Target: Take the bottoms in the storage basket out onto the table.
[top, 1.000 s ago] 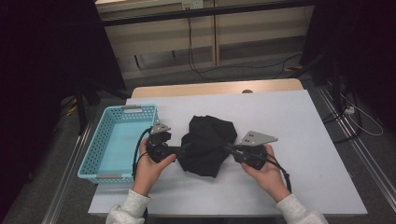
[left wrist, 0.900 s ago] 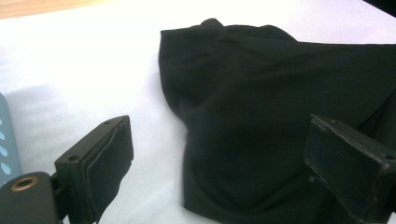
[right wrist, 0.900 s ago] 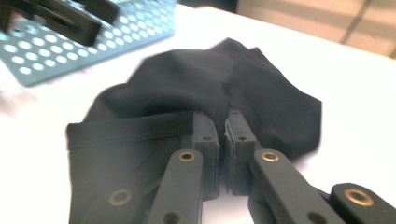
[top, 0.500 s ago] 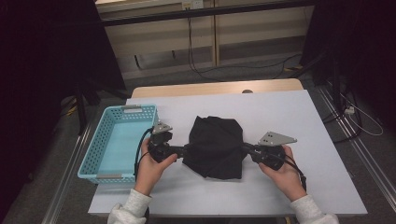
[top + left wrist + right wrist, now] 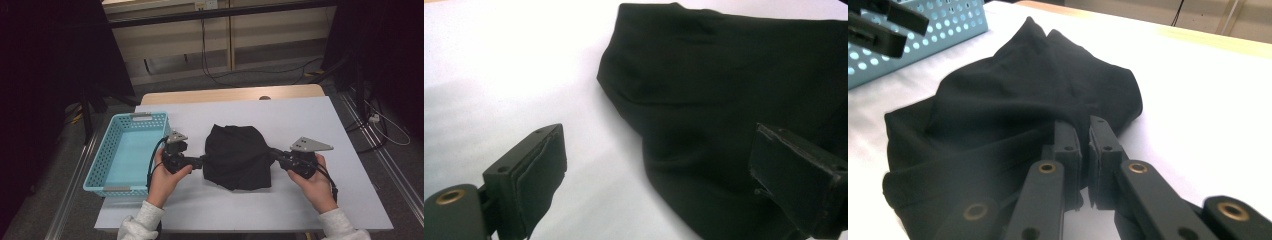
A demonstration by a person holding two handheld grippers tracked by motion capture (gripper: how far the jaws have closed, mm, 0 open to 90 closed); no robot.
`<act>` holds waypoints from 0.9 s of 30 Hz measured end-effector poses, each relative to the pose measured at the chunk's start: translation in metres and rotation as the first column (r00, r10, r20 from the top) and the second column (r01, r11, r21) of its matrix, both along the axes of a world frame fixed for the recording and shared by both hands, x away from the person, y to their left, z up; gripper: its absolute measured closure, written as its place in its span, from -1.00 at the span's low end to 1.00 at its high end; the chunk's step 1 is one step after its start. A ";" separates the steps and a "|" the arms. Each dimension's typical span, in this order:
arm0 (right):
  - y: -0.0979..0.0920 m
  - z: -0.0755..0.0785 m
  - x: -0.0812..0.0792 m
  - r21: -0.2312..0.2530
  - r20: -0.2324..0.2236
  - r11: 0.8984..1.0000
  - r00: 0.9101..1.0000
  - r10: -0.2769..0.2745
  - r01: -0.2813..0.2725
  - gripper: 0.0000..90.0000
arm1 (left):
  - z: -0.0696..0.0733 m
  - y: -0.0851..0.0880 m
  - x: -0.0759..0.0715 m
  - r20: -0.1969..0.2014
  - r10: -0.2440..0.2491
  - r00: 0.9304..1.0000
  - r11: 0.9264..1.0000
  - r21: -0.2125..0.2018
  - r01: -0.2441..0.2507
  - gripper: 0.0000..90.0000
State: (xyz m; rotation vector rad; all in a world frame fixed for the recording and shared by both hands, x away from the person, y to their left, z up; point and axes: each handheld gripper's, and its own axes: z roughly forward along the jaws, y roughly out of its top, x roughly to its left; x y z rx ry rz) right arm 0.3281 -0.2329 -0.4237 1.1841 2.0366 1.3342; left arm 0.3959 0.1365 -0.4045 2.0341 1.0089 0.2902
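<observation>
Two grippers: one in each of the person's hands, set at opposite sides of a black cloth on the white table top.
Basket (image 5: 125,150): light blue, perforated walls, at the table's left edge; its floor shows bare; its near wall reappears at the upper left of the right gripper view.
Left gripper (image 5: 200,161): just right of the basket, pointing at the left edge of the cloth; jaws spread wide.
Left fingers (image 5: 541,175): one pad lies over bare table, clear of the fabric; the other sits over the dark fabric at the right of the left gripper view, and contact there cannot be told.
Black cloth (image 5: 237,156): crumpled heap at the middle of the table, between the two grippers, well clear of the basket; folds rise toward the far side.
Right gripper (image 5: 1087,132): at the right edge of the cloth, jaws drawn nearly together.
Right fingers (image 5: 1066,142): pressed onto a thin fold at the hem, pinching it; the fabric runs away from the tips toward the basket.
Table (image 5: 320,115): white sheet over a wooden top, whose far strip shows beyond the sheet.
Hidden or unclear: the underside of the cloth and anything within its folds; the pinched hem itself is dark against the dark jaws; the lower right pad in the left gripper view is cut off by the frame.
</observation>
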 end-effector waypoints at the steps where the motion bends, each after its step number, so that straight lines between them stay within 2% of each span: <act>1: -0.002 -0.001 0.000 -0.009 0.001 1.000 1.000 -0.005 0.005 0.90 | 0.000 0.000 0.000 -0.002 0.000 1.000 1.000 -0.002 0.000 -0.81; 4: -0.004 -0.004 0.002 -0.022 -0.007 1.000 1.000 -0.003 0.002 0.90 | -0.001 -0.001 0.000 -0.001 0.000 1.000 1.000 -0.002 0.000 -0.81; 6: -0.001 -0.003 0.001 0.005 -0.005 1.000 1.000 0.027 -0.027 0.89 | -0.001 0.000 0.000 -0.001 0.002 1.000 1.000 0.000 -0.002 -0.81; 7: 0.001 -0.002 0.000 0.000 -0.001 0.999 0.999 0.036 -0.036 0.89 | -0.001 0.000 0.000 -0.002 0.003 1.000 1.000 0.000 -0.003 -0.81; 9: 0.006 -0.001 -0.001 -0.058 0.000 0.998 1.000 0.029 -0.028 0.87 | -0.002 0.001 -0.001 -0.007 0.004 1.000 1.000 0.004 -0.004 -0.81; 12: 0.008 -0.004 0.001 -0.085 0.000 0.996 0.999 0.039 -0.039 0.82 | -0.002 0.003 -0.001 -0.003 0.016 1.000 1.000 0.004 -0.016 -0.81; 13: 0.010 -0.003 0.001 -0.095 0.013 0.994 0.999 0.047 -0.046 0.79 | -0.001 0.004 -0.001 -0.002 0.014 1.000 1.000 0.003 -0.014 -0.81; 14: 0.012 -0.001 0.000 -0.098 0.032 0.994 0.998 0.056 -0.052 0.68 | -0.001 0.005 -0.002 -0.002 0.014 1.000 1.000 0.006 -0.014 -0.81; 16: 0.019 0.005 -0.002 -0.096 0.058 0.994 0.997 0.052 -0.046 0.24 | 0.000 0.006 -0.002 0.002 0.021 1.000 1.000 -0.001 -0.021 -0.81; 18: 0.027 0.011 -0.004 -0.087 0.081 0.995 0.995 0.064 -0.057 0.13 | 0.001 0.007 -0.002 0.008 0.025 1.000 1.000 0.006 -0.025 -0.81; 19: 0.032 0.012 -0.005 -0.070 0.087 0.994 0.992 0.094 -0.088 0.13 | 0.002 0.006 -0.001 0.009 0.026 1.000 1.000 0.007 -0.026 -0.81; 21: 0.043 0.012 -0.008 -0.062 0.078 0.987 0.985 0.156 -0.151 0.07 | 0.003 0.005 -0.001 0.012 0.018 1.000 1.000 0.010 -0.018 -0.81; 24: 0.063 0.005 -0.010 -0.079 0.027 0.968 0.970 0.241 -0.238 -0.01 | 0.003 0.003 -0.001 0.022 0.014 1.000 1.000 0.013 -0.014 -0.81; 27: 0.085 -0.007 -0.010 -0.089 -0.026 0.953 0.958 0.287 -0.288 -0.35 | 0.002 0.002 0.000 0.016 0.015 1.000 1.000 0.014 -0.015 -0.81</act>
